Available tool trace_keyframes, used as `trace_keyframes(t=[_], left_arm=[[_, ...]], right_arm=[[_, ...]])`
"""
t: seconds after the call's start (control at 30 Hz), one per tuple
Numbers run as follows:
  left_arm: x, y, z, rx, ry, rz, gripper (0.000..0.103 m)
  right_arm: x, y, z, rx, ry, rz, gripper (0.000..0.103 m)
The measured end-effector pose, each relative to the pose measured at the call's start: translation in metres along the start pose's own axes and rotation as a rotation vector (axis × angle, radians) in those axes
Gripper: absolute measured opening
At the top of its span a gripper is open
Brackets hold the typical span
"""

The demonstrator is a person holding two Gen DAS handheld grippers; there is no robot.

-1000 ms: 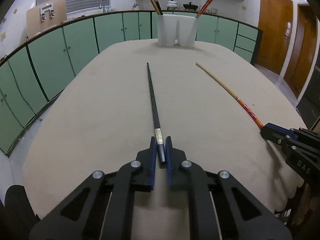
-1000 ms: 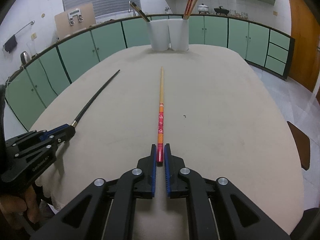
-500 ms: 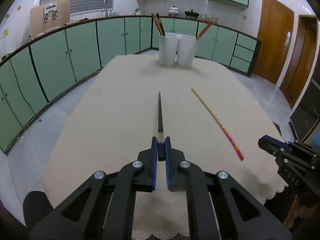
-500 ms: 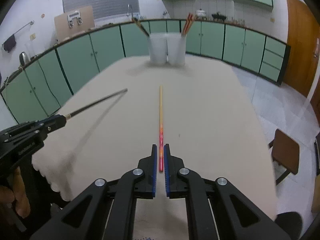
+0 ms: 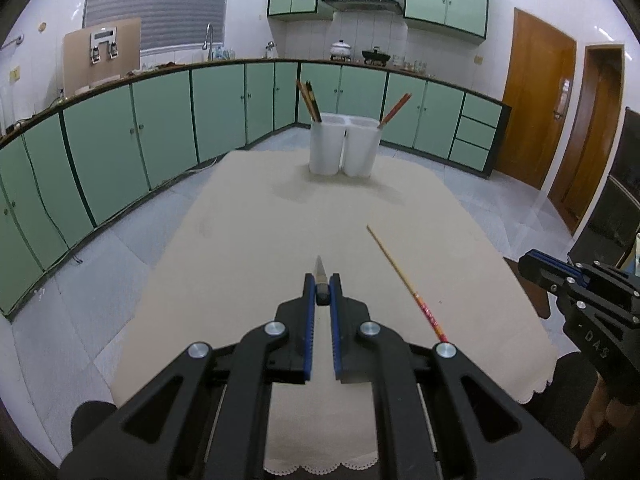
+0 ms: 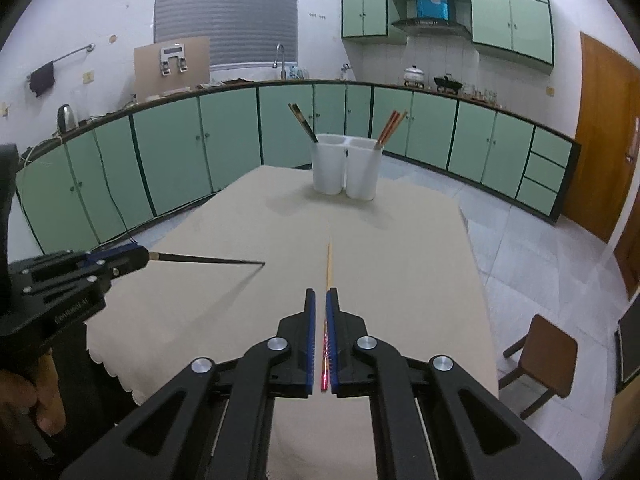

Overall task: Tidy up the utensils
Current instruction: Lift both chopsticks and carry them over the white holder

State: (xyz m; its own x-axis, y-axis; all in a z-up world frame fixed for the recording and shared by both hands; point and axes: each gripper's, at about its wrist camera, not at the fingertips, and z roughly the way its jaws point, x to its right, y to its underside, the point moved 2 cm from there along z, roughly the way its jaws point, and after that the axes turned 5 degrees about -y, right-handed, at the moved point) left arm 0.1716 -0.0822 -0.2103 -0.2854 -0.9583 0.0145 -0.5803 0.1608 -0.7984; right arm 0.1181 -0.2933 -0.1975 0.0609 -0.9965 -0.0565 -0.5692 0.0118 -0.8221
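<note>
Step in hand: each of the two tongs carries one chopstick clear of the bench (image 5: 248, 240); the judgement is a carry toward the twin white holder (image 5: 344, 148), the pickup being done.
Left tongs (image 5: 322, 286): clamped on the butt of the dark chopstick (image 6: 208, 259), which points toward the holder from the near end of the bench.
Right tongs (image 6: 321, 300): clamped on the red patterned end of the bamboo chopstick (image 6: 329, 264), whose pale tip aims at the holder.
Holder: stands at the far end of the bench, two compartments side by side; dark sticks lean out of the left compartment (image 6: 329, 168), red-and-bamboo ones out of the right compartment (image 6: 362, 170).
Next move: probably each stick goes to the compartment with its like, dark to the left, bamboo to the right. That calls for bringing each tip over the rim, tipping the stick steeper, and loosening the grip only once the tip is inside.
Risk: the long sticks could swivel in the pads or knock the holder's rim.
Left wrist view only: the bamboo stick seen from the side, floating above the cloth nearer than the holder; its own dark stick is foreshortened to a stub.
Right wrist view only: the dark stick's whole length and metal collar, plus the person's hand (image 6: 24, 404) on the left handle.
</note>
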Motion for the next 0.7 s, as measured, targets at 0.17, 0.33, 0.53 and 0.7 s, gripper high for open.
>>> trace_keyframes(t=[0.17,0.33,0.53,0.7], left_arm=[[-0.001,-0.017,-0.007,0.025,0.012,0.008,0.006],[-0.003,-0.037,-0.008,0.042,0.029,0.026,0.006],[-0.004,-0.060,-0.009,0.062,0.034,0.057,0.006],[-0.006,-0.059,-0.006,0.065,0.039,0.047,0.006]], right_arm=[[0.000,-0.013,-0.005,0.017,0.002,-0.027,0.004],[0.004,-0.033,-0.011,0.030,-0.012,-0.031,0.002],[0.017,-0.058,-0.010,0.019,-0.035,-0.031,0.002],[0.038,-0.014,0.008,-0.038,-0.089,0.084,0.009]])
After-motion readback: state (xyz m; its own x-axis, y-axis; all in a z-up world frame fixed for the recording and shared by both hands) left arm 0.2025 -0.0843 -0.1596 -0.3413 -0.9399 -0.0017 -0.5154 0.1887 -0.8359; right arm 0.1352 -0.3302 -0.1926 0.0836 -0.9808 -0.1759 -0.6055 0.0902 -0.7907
